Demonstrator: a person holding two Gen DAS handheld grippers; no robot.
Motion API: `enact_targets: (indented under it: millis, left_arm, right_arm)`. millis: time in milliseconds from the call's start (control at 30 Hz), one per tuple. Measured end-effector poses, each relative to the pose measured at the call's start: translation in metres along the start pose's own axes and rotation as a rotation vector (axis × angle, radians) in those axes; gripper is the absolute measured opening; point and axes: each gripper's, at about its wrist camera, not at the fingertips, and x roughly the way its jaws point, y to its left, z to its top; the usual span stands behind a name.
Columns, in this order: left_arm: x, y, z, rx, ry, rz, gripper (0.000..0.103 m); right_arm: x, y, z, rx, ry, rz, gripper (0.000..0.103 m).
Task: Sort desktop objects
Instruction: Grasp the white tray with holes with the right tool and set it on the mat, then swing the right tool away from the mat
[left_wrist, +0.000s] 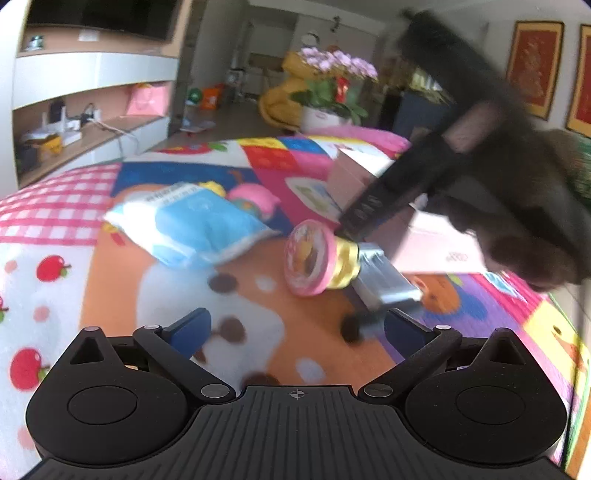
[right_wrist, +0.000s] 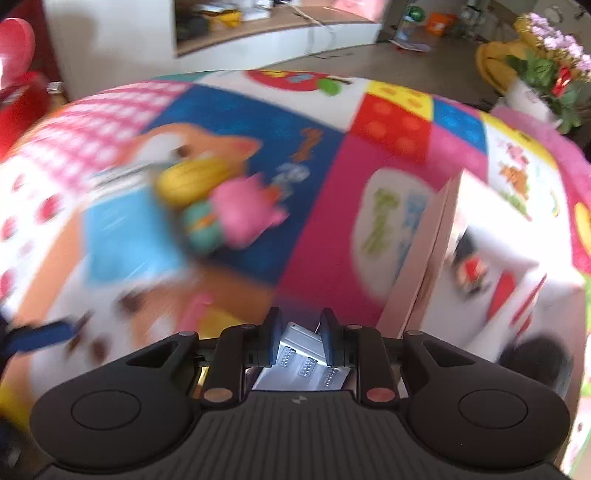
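The right tool (right_wrist: 299, 334) pinches a silver metal block carrying a pink-rimmed round toy (left_wrist: 308, 258), just left of the pale pink box (right_wrist: 417, 273); the left tool (left_wrist: 295, 328) hangs spread, empty.

No legible text anywhere.

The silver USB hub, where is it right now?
The silver USB hub is clamped between the right gripper's fingers; in the left wrist view it hangs beside the pink tape roll, near the pink box.
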Motion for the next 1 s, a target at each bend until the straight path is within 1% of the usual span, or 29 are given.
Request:
enact_targets:
  millis: [67,167,267,300,367,400,433,467,533,567,600,633,667,733,767,800,833,867,900,933,1000]
  left_arm:
    - [-0.005,-0.007,-0.006,0.016,0.016,-0.02,0.103]
    - [-0.01,-0.018,-0.013,0.041,0.034,-0.029,0.103]
    - [-0.013,-0.03,-0.021,0.066,0.058,-0.05,0.103]
    - [-0.015,-0.034,-0.023,0.077,0.062,-0.052,0.103]
    - [-0.021,-0.04,-0.027,0.089,0.062,-0.034,0.103]
    - [-0.023,-0.04,-0.027,0.09,0.064,-0.024,0.103]
    - [-0.025,-0.041,-0.028,0.088,0.065,-0.01,0.103]
    - [-0.027,-0.041,-0.028,0.085,0.064,0.007,0.103]
    - [-0.03,-0.04,-0.028,0.064,0.062,0.044,0.103]
    - [-0.031,-0.041,-0.028,0.048,0.059,0.052,0.103]
    - [-0.032,-0.041,-0.027,0.024,0.052,0.053,0.103]
    - [-0.032,-0.044,-0.027,0.005,0.046,0.047,0.103]
    - [-0.031,-0.046,-0.026,-0.011,0.037,0.035,0.103]
    - [-0.029,-0.052,-0.025,-0.032,0.021,0.009,0.103]
    - [-0.028,-0.056,-0.025,-0.033,0.022,0.002,0.103]
    - [-0.028,-0.061,-0.025,-0.026,0.032,0.006,0.103]
    - [-0.027,-0.066,-0.025,-0.008,0.043,0.015,0.103]
    - [-0.027,-0.069,-0.025,0.012,0.047,0.026,0.103]
    - [-0.029,-0.072,-0.024,0.027,0.046,0.04,0.103]
    - [-0.031,-0.073,-0.024,0.03,0.042,0.052,0.103]
    - [-0.029,-0.072,-0.023,0.01,0.042,0.071,0.103]
  right_arm:
    - [-0.016,0.005,-0.026,-0.021,-0.014,0.045,0.022]
    - [-0.035,0.009,-0.068,-0.047,-0.033,0.071,0.022]
    - [-0.05,0.006,-0.107,-0.044,-0.081,0.043,0.022]
    - [-0.058,0.003,-0.121,-0.044,-0.117,0.021,0.024]
    - [-0.07,-0.002,-0.142,-0.03,-0.184,-0.033,0.031]
    - [-0.077,-0.004,-0.154,-0.018,-0.214,-0.054,0.039]
    - [-0.085,-0.008,-0.166,-0.001,-0.241,-0.053,0.045]
    - [-0.092,-0.013,-0.177,0.024,-0.264,-0.037,0.049]
    - [-0.107,-0.025,-0.204,0.09,-0.31,0.021,0.062]
    - [-0.111,-0.03,-0.217,0.114,-0.324,0.044,0.066]
    - [-0.116,-0.035,-0.231,0.146,-0.347,0.06,0.073]
    - [-0.118,-0.039,-0.245,0.183,-0.388,0.072,0.08]
    - [-0.118,-0.04,-0.257,0.205,-0.443,0.073,0.082]
    - [-0.115,-0.037,-0.28,0.187,-0.597,0.022,0.083]
    - [-0.117,-0.046,-0.284,0.202,-0.641,0.1,0.083]
    - [-0.123,-0.064,-0.294,0.288,-0.75,0.221,0.086]
    - [-0.124,-0.08,-0.304,0.389,-0.865,0.32,0.101]
    - [-0.121,-0.091,-0.309,0.459,-0.927,0.38,0.103]
    - [-0.114,-0.098,-0.309,0.51,-0.938,0.418,0.103]
    - [-0.108,-0.105,-0.306,0.559,-0.924,0.464,0.103]
    - [-0.1,-0.116,-0.301,0.632,-0.925,0.518,0.103]
